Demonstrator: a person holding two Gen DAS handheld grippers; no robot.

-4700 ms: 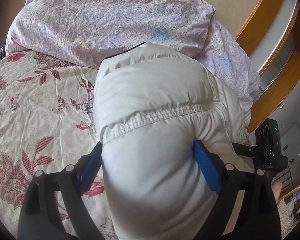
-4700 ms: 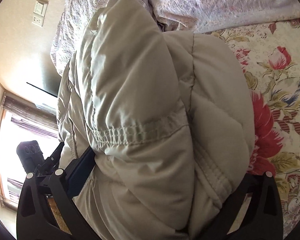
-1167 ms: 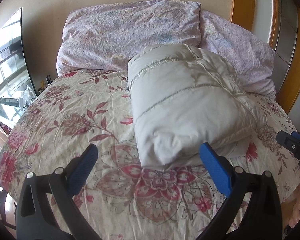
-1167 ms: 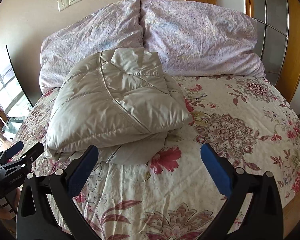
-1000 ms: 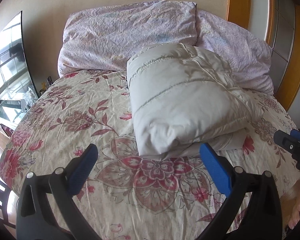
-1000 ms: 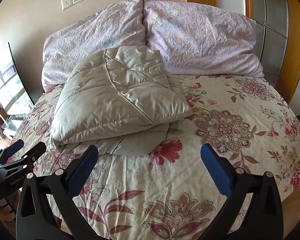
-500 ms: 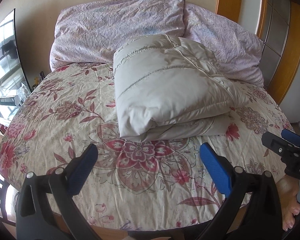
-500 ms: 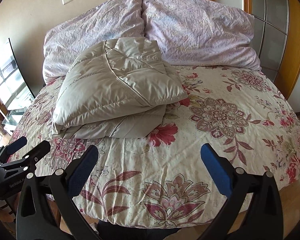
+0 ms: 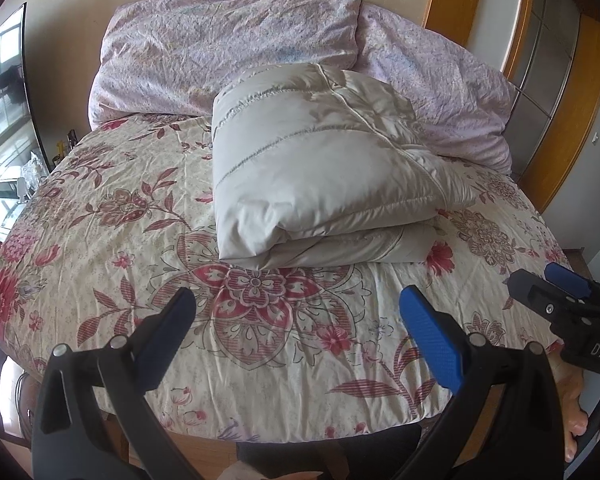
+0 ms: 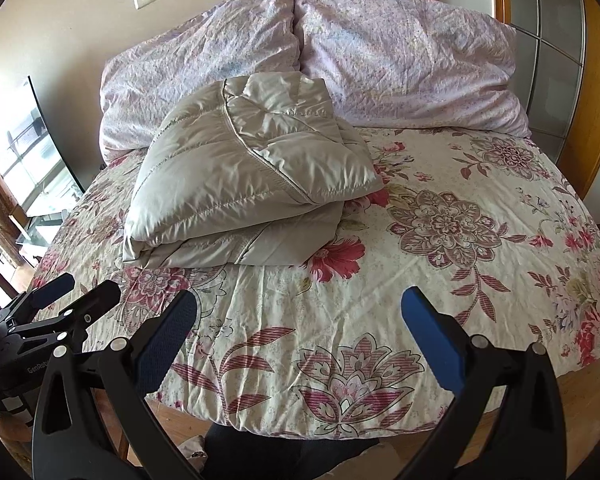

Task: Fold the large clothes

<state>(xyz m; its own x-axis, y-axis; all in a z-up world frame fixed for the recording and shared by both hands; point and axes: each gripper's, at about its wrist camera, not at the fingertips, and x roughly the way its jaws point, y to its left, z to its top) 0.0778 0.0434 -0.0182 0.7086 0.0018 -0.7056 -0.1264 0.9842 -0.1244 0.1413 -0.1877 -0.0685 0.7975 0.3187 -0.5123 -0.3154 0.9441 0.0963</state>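
A folded beige puffer jacket [image 9: 320, 160] lies on the floral bedspread [image 9: 140, 208], its far edge touching the two lilac pillows [image 10: 400, 56] toward 12 o'clock. The left tool [image 9: 296, 320] hangs spread wide and empty near the bed's foot at 6 o'clock, well apart from the jacket. The right tool [image 10: 298, 320] is likewise released, gripping nothing.

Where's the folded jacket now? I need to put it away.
In both views the jacket lies on the bed, left of centre, against the pillows.
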